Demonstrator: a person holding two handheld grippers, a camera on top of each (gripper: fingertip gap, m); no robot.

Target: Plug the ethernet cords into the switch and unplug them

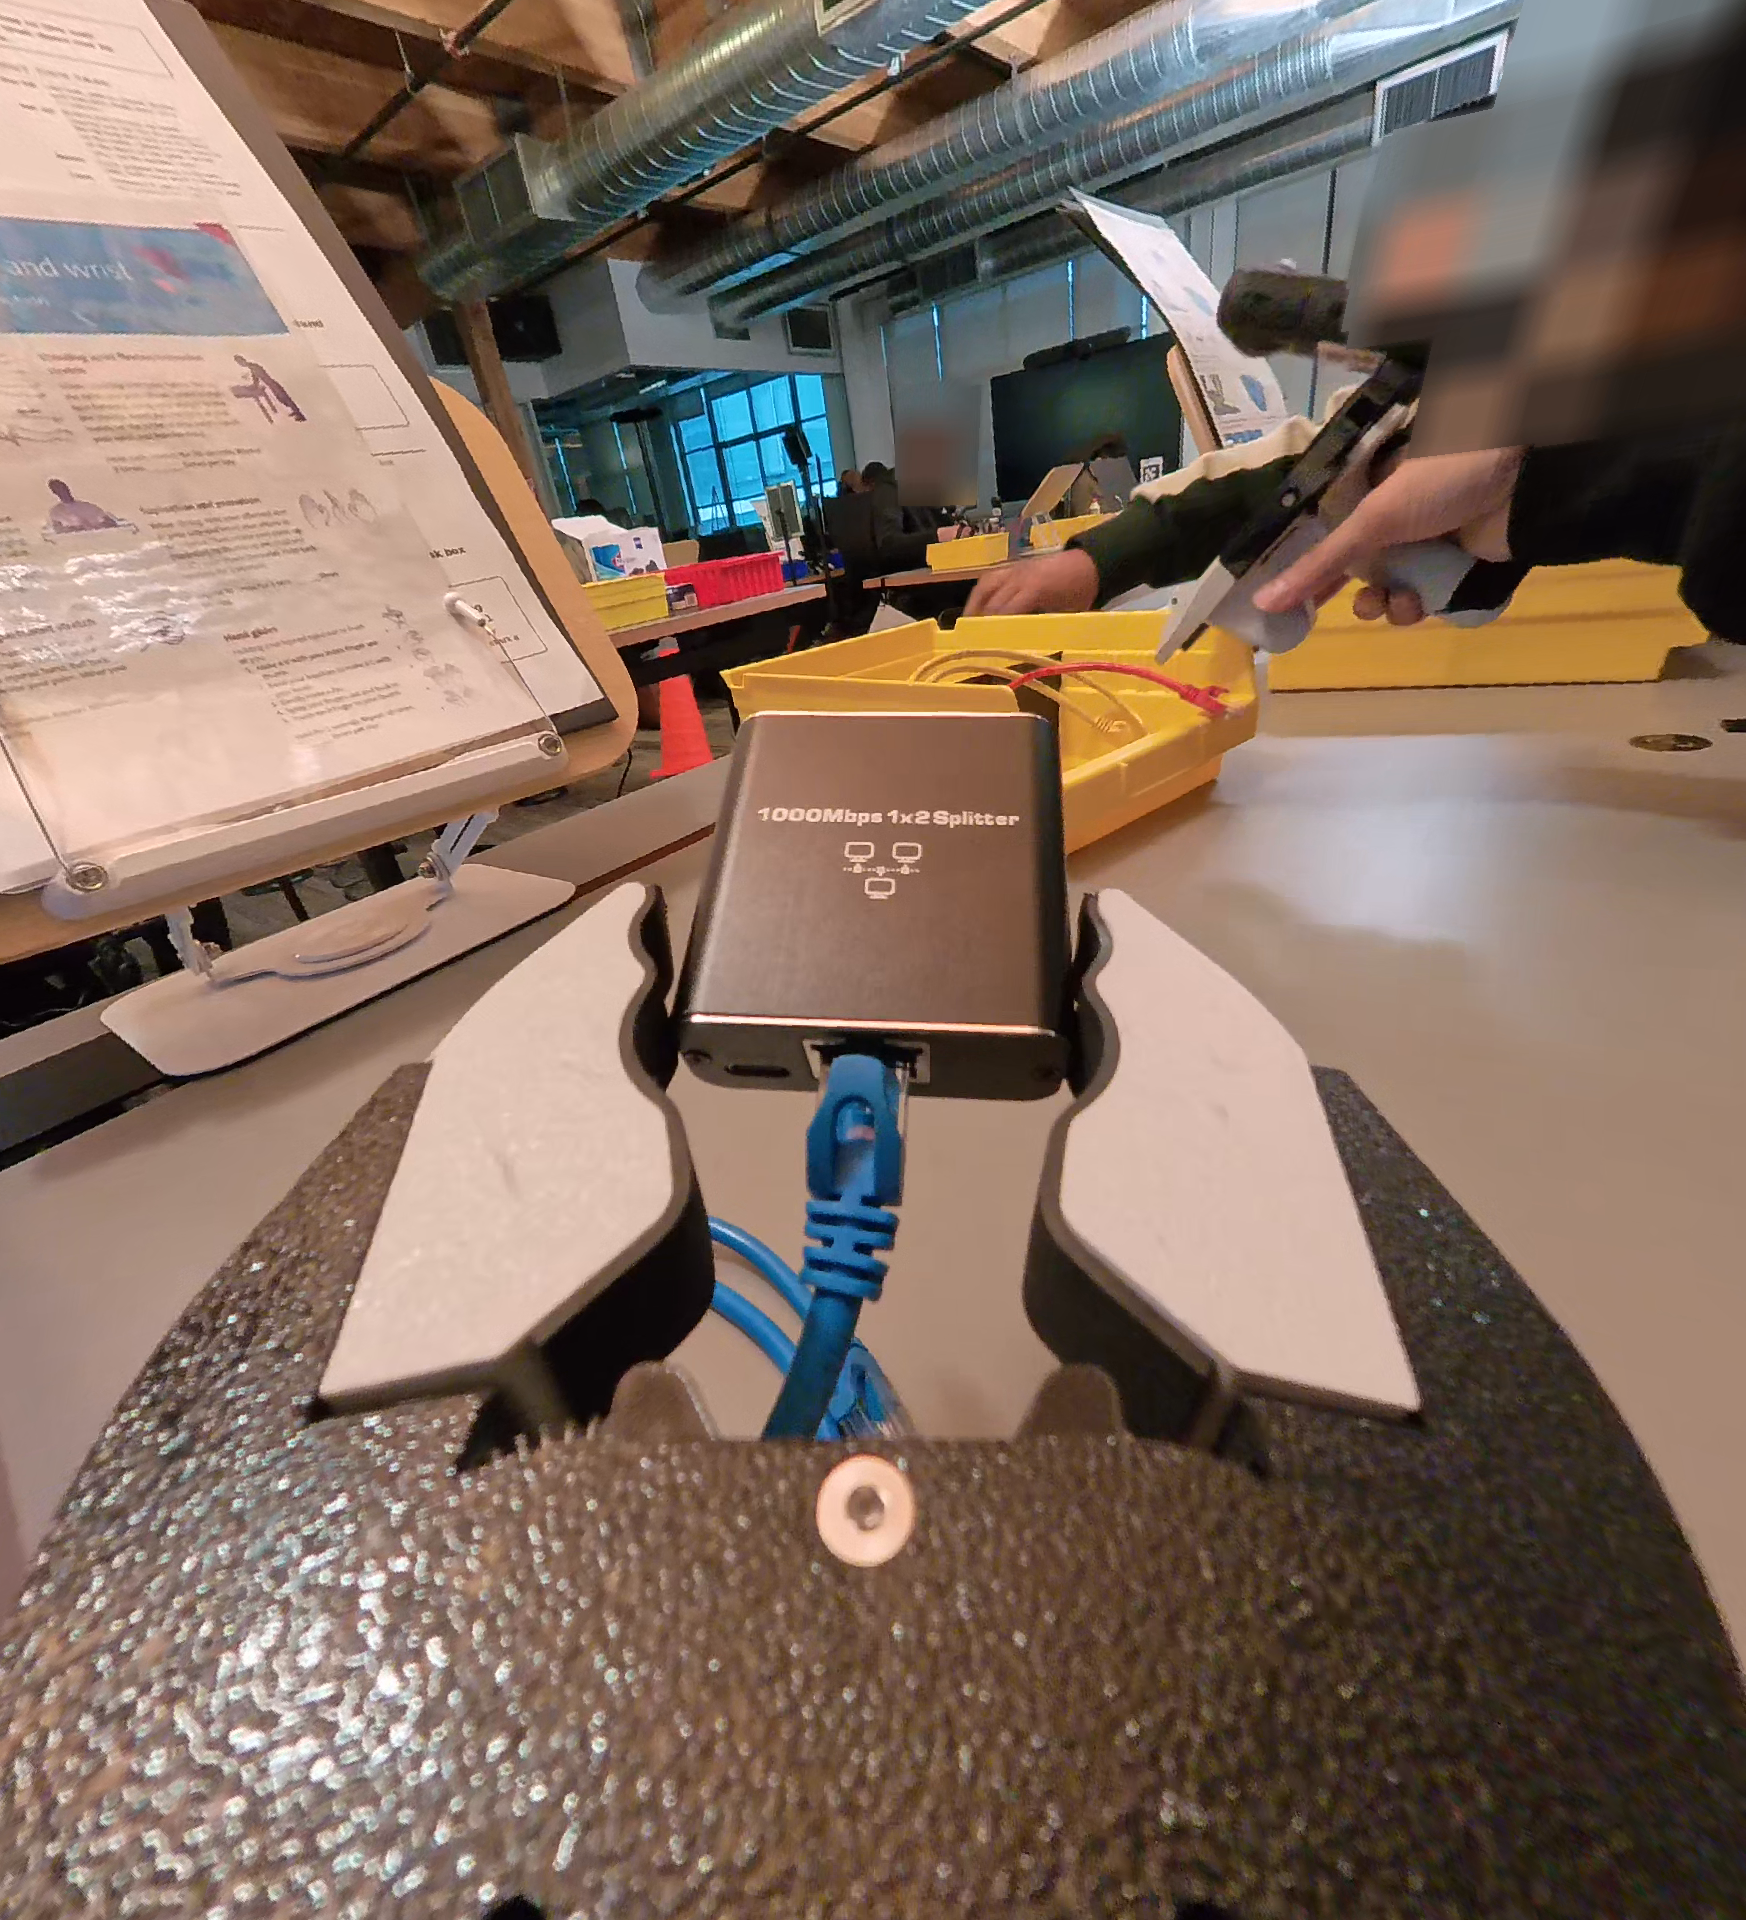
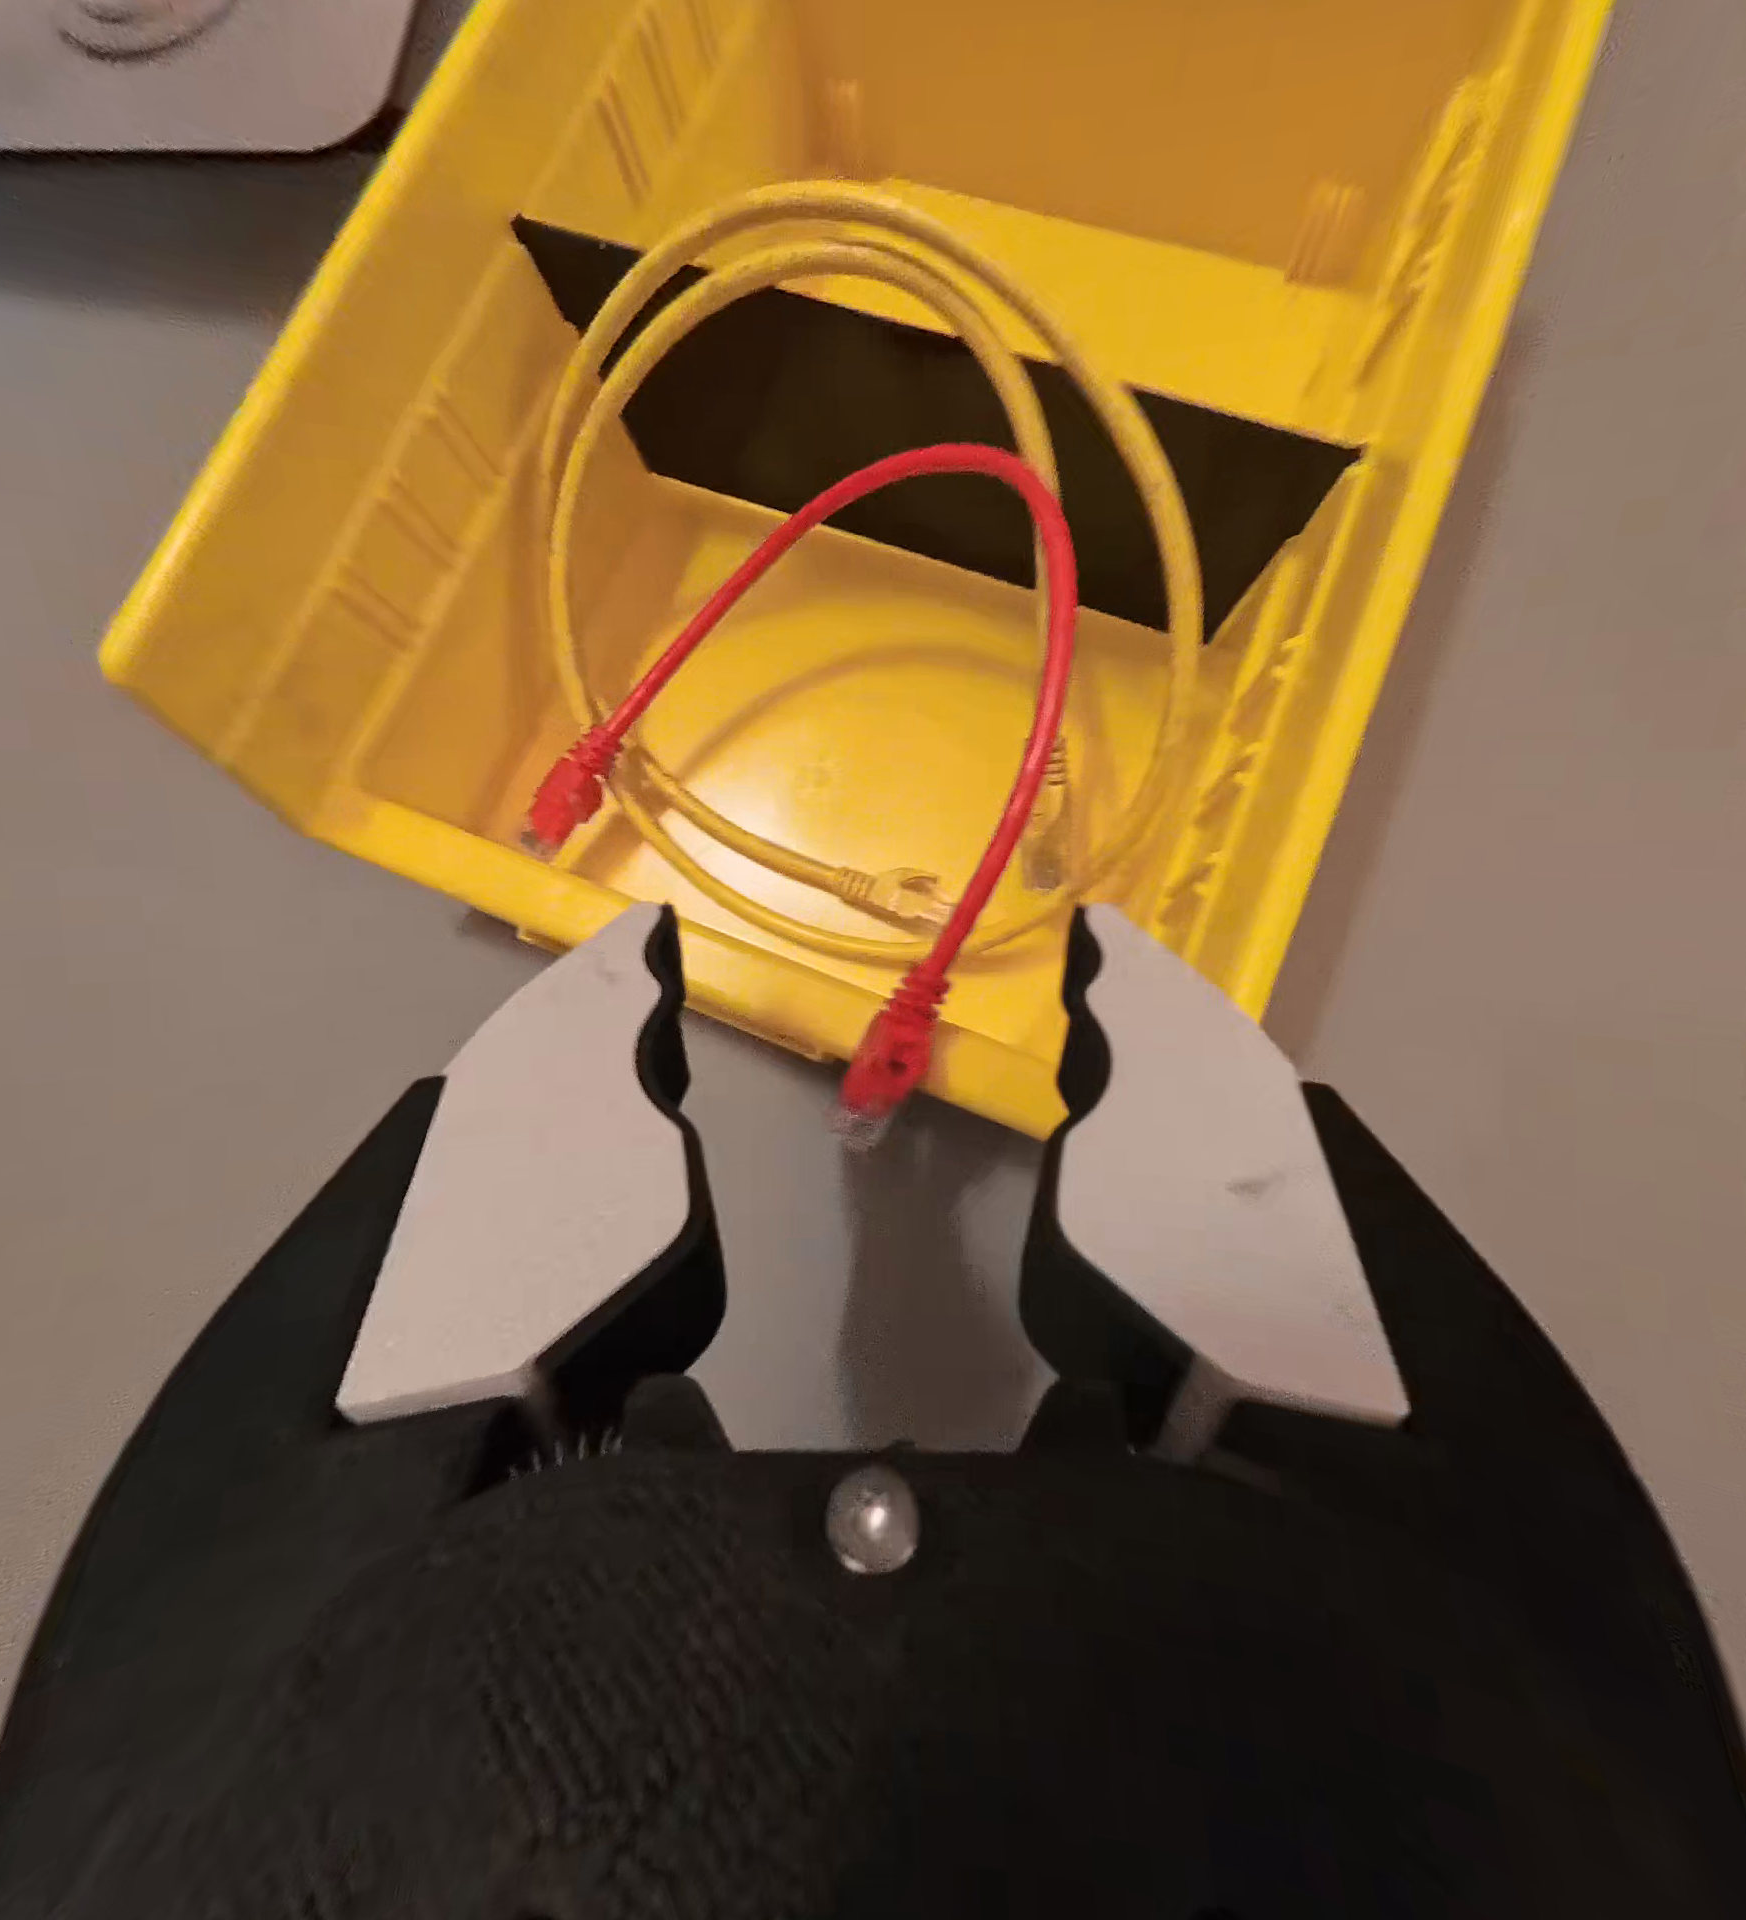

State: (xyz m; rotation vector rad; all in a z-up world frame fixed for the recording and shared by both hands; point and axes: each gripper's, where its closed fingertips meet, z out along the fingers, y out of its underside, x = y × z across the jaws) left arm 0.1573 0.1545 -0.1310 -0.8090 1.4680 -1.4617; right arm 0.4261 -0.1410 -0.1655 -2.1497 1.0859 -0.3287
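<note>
A black metal switch [image 1: 879, 873] lies on the grey table, and my left gripper [image 1: 874, 914] is shut on its two sides. A blue ethernet cord [image 1: 848, 1174] is plugged into the switch's near port and runs back between the fingers. My right gripper [image 2: 871, 935] is open and empty above the front rim of a yellow bin [image 2: 256, 582]. A red cord [image 2: 952, 468] arches inside the bin, and one plug [image 2: 884, 1060] hangs over the rim between the open fingers. A yellow cord [image 2: 848, 218] is coiled in the bin. The right gripper [image 1: 1175, 644] also shows in the left wrist view, over the bin [image 1: 1139, 769].
A document stand [image 1: 225, 416] with a white base [image 1: 329, 956] stands left of the switch. A black divider [image 2: 848, 416] crosses the bin. A second yellow bin [image 1: 1471, 634] sits behind at the right. Bare table [image 1: 1420, 987] lies right of the switch.
</note>
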